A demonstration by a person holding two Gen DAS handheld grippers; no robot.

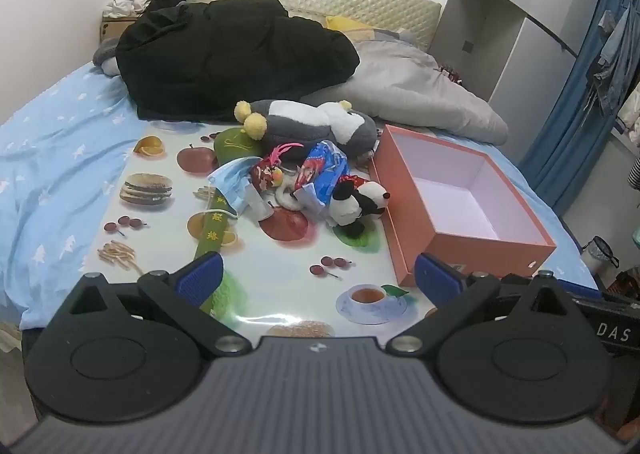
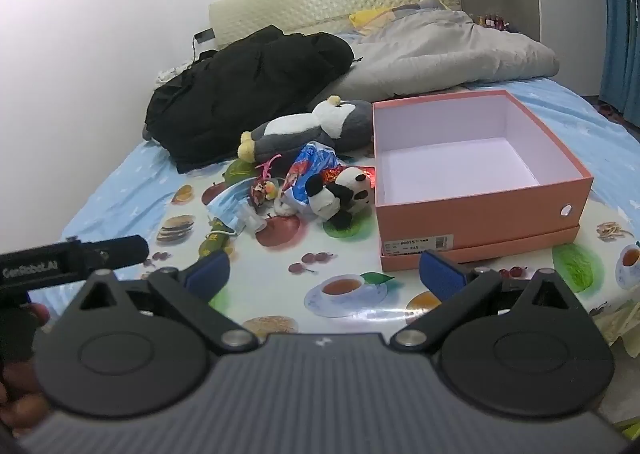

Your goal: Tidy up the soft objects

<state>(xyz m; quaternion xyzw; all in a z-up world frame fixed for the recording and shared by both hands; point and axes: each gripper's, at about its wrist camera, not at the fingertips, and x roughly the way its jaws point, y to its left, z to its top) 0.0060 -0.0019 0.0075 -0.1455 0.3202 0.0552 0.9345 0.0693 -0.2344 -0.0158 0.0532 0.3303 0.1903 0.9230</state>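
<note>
Left wrist view: the left gripper [image 1: 319, 274] hovers near the bed's foot edge, fingers wide and empty; the panda plush [image 1: 358, 206] lies just beside the empty orange box [image 1: 460, 250]. Right wrist view: the right gripper [image 2: 324, 268] is likewise wide; it should approach the plush's body squarely.

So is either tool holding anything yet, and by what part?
Nothing is held. The left tool and right tool are both open and empty, short of the toy pile and the box.
</note>
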